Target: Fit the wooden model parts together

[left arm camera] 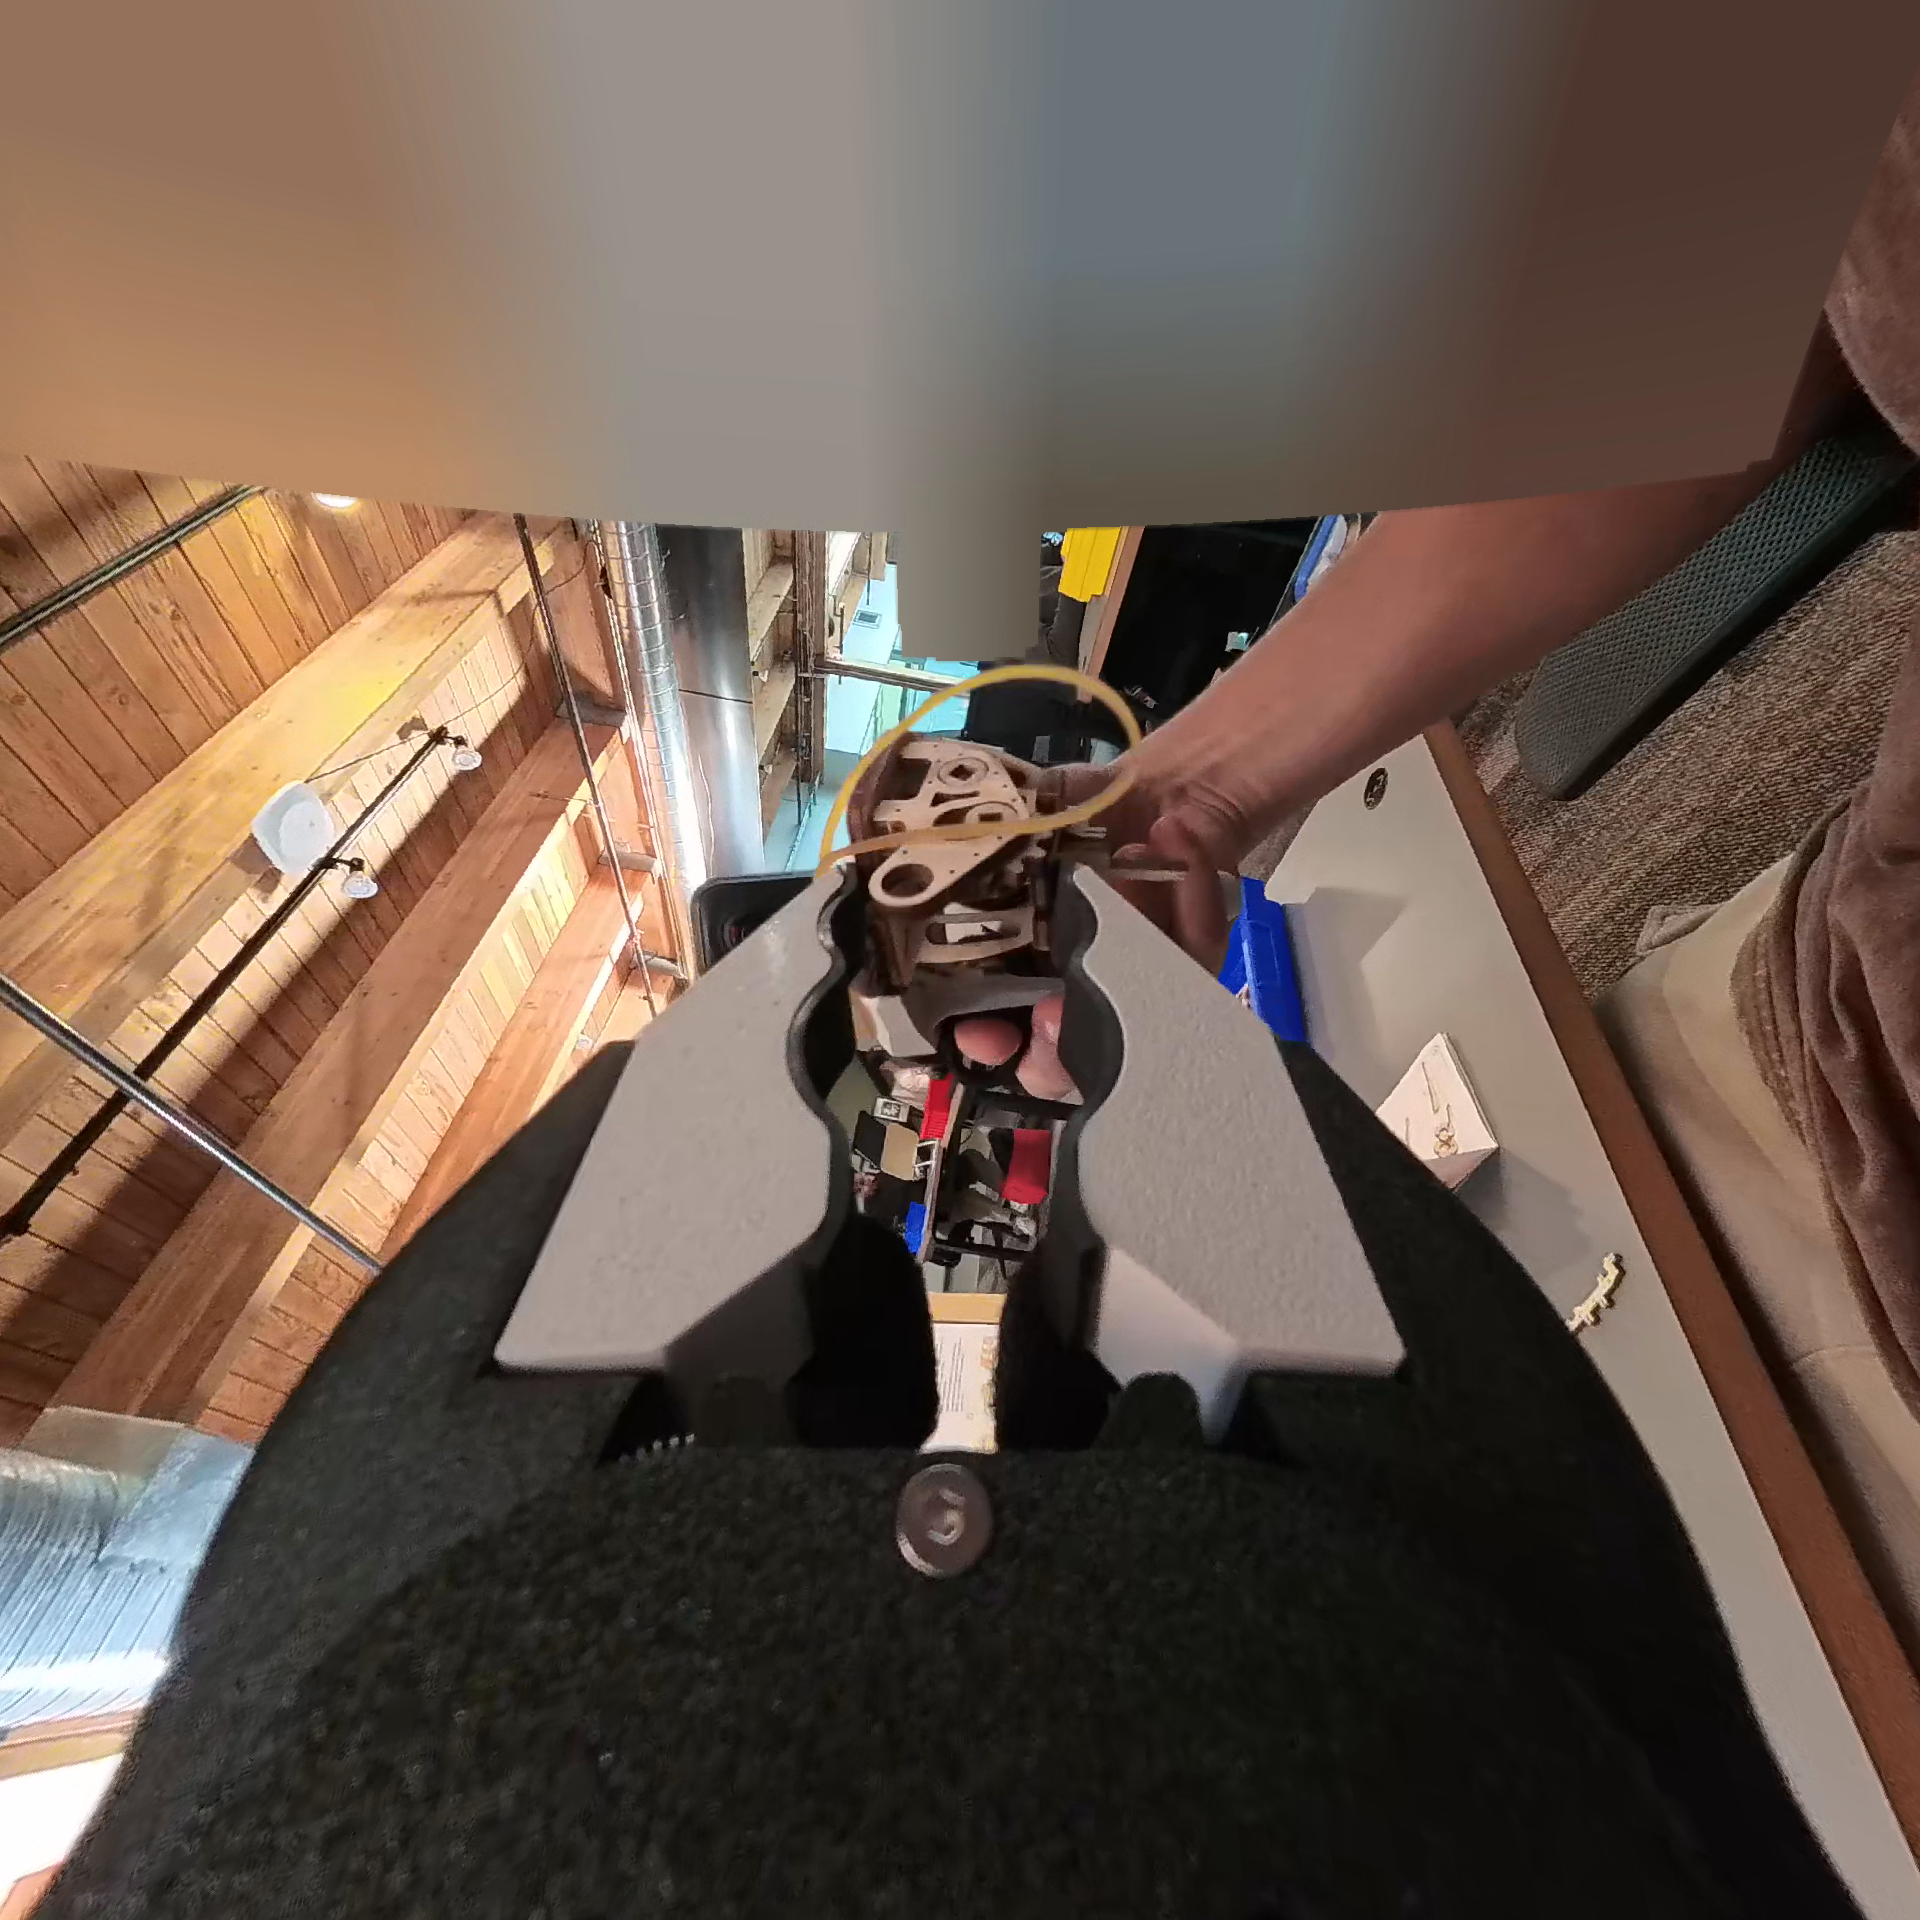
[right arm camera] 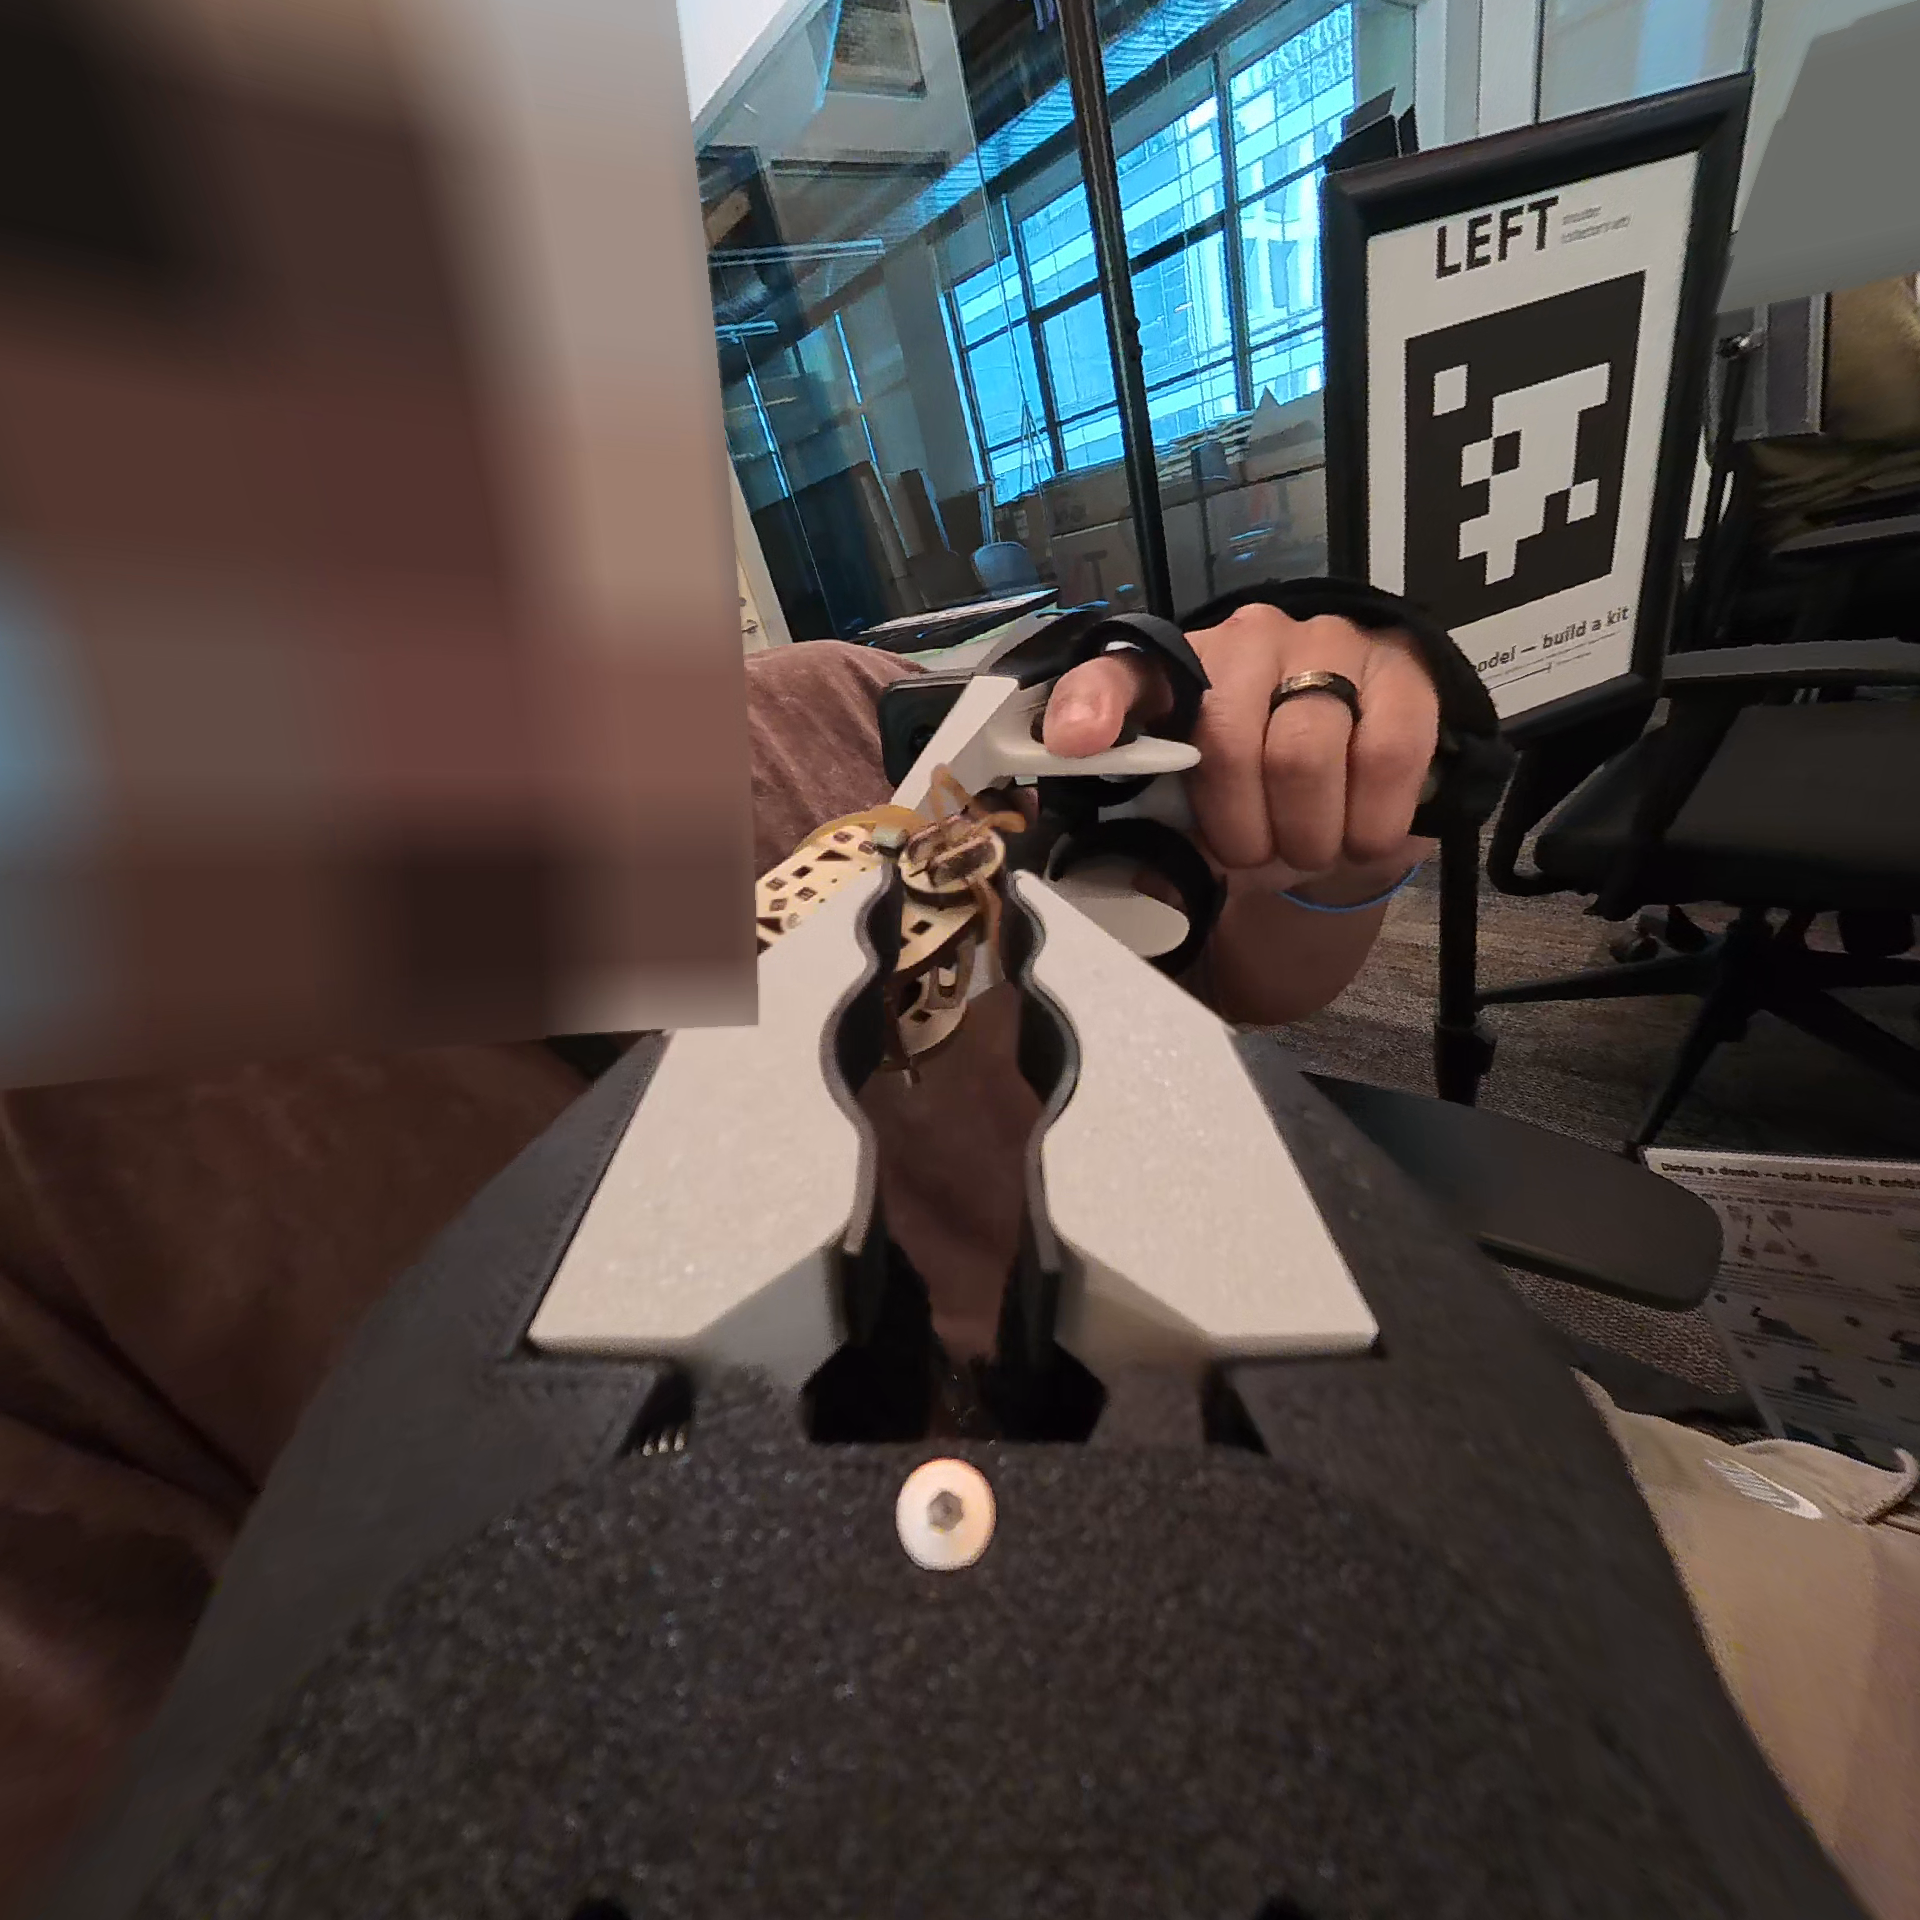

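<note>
Room's got a slatted wood ceiling [left arm camera: 260, 831] way behind the wooden model, and the grey bench [left arm camera: 1455, 987] sits off to the model's right with a blue bin [left arm camera: 1262, 966] on it. The wooden model [left arm camera: 951, 852] is a pale laser-cut assembly of stacked plates with round cutouts, held up in the air, with a yellow rubber band [left arm camera: 987, 686] looped over it. Left gripper [left arm camera: 951, 904] is clamped on the model. Right gripper [right arm camera: 951, 883] is pinching its edge.
</note>
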The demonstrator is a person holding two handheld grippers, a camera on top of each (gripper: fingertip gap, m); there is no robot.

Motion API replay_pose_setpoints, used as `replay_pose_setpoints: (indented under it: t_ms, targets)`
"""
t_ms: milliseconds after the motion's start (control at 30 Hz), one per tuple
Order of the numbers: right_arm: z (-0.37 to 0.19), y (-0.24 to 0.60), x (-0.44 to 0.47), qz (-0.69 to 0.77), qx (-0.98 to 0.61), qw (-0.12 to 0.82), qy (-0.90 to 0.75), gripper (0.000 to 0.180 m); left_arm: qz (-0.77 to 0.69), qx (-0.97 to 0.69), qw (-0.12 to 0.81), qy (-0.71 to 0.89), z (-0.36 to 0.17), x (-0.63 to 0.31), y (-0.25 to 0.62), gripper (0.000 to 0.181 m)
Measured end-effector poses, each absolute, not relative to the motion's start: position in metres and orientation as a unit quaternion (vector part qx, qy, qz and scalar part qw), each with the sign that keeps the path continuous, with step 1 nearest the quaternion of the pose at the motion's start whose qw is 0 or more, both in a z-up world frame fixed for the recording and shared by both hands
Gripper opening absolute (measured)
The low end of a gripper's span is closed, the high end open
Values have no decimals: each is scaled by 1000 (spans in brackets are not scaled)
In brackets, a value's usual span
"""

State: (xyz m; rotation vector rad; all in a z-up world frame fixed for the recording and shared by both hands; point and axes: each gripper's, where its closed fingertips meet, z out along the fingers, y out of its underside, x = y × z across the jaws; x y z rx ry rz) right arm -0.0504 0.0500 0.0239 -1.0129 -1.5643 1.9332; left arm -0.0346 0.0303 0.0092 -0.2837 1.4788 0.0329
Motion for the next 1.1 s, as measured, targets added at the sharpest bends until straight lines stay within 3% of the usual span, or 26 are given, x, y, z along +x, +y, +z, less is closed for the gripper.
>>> replay_pose_setpoints:
  t_ms: [267,533,1100]
  targets:
    - [42,68,-45,687,-383,298,-541,16,30,-140,734,664,12,-36,37,33]
    - [37,79,-48,557,-521,358,-538,16,116,-187,719,659,13,-46,70,33]
    - [27,91,-43,525,-594,338,-507,16,152,-183,705,668,13,-41,81,33]
